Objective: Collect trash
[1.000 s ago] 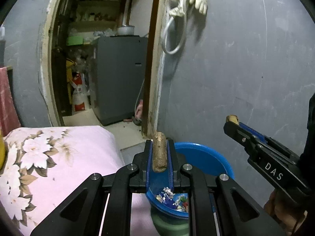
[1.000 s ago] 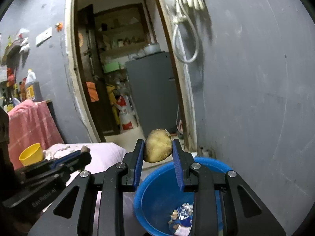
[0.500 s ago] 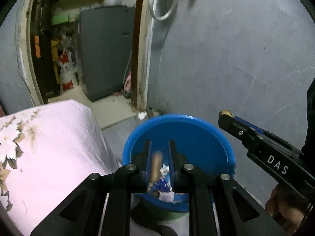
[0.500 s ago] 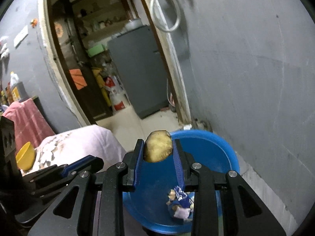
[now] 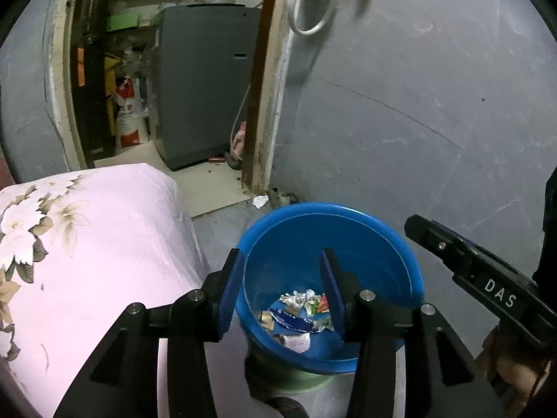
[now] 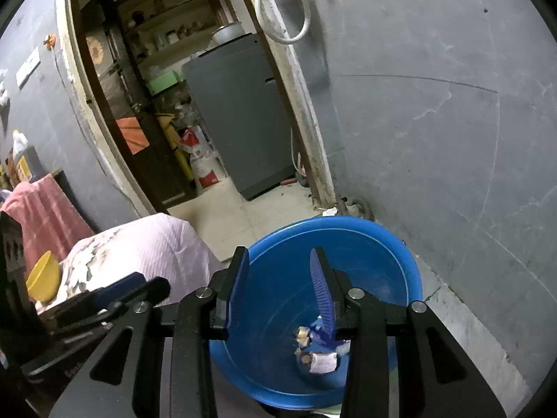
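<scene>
Left wrist view, largest to smallest. Grey wall [image 5: 400, 104] fills the right side; doorway at left opens on a 2nd room w/ a grey appliance [image 5: 205, 80]. Pink floral bed [image 5: 87, 244] sits lower left, just beside the tub. Blue tub [image 5: 348, 240] stands on the floor betw. bed and wall, resting on a green base [image 5: 299, 379]. Left claw [image 5: 280, 289] hangs over the tub's near rim, jaws apart and opening, nothing betw. them. Right claw [image 5: 414, 224] enters from the right, over the tub's right rim; its gap can't be read from this side. Trash [image 5: 299, 313], i.e. foil and wrapper scraps, lies at the tub bottom.

Right wrist view, same order. Wall [image 6: 435, 122], then bed [image 6: 146, 247], then tub [image 6: 365, 244] low centre. Pink cloth [image 6: 41, 216] hangs far left; yellow bowl [image 6: 43, 275] lies by the bed's left edge. Right claw [image 6: 278, 278] is over the tub, jaws apart and opening, empty. Left claw [image 6: 153, 287] shows at lower left, beside the tub rim. Trash [image 6: 316, 351] lies at the tub bottom, partly behind the right finger.
</scene>
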{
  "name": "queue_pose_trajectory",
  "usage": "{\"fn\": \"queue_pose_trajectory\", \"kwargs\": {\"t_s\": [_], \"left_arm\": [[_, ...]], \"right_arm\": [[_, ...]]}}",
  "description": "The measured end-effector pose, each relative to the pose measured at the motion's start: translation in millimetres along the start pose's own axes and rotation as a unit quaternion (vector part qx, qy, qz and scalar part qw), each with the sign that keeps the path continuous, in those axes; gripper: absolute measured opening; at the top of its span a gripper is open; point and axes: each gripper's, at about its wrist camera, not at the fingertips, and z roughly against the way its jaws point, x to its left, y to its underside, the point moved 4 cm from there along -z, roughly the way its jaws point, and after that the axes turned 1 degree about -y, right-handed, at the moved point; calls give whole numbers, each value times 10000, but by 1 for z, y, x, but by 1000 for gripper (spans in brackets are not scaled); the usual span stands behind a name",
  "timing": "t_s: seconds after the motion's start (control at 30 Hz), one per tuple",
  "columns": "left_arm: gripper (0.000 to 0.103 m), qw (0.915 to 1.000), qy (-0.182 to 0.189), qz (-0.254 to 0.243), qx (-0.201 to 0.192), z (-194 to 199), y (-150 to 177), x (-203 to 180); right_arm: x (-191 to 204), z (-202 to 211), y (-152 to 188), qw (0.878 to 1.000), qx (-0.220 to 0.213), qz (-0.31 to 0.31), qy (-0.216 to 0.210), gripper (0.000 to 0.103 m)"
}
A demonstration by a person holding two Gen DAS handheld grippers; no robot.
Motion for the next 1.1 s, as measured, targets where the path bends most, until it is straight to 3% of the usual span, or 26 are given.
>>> {"fn": "queue_pose_trajectory", "kwargs": {"t_s": [0.3, 0.5, 0.6, 0.67, 0.73, 0.83, 0.93, 1.1], "left_arm": [[49, 9997, -152, 185, -95, 28, -3, 13], [56, 9988, -296, 311, -228, 53, -2, 21], [62, 9980, -390, 394, -318, 70, 0, 29], [73, 9970, -444, 458, -441, 84, 0, 33], [85, 9954, -479, 531, -639, 101, 1, 37], [95, 9910, -544, 662, -1031, 131, 7, 44], [98, 9848, -648, 783, -1406, 165, 18, 49], [100, 9788, -811, 649, -1766, 212, 40, 48]], "right_arm": [[7, 0, 1, 10000, -35, 16, -31, 42], [15, 7, 0, 9998, -139, 108, -9, 52], [20, 15, -1, 9995, -259, 152, 31, 66], [24, 23, -2, 9991, -383, 201, 44, 77], [31, 35, -3, 9979, -573, 297, 42, 81], [40, 56, 0, 9950, -888, 451, 9, 93], [49, 78, 8, 9917, -1181, 500, -138, 103], [63, 114, 29, 9857, -1529, 647, -284, 103]]}}
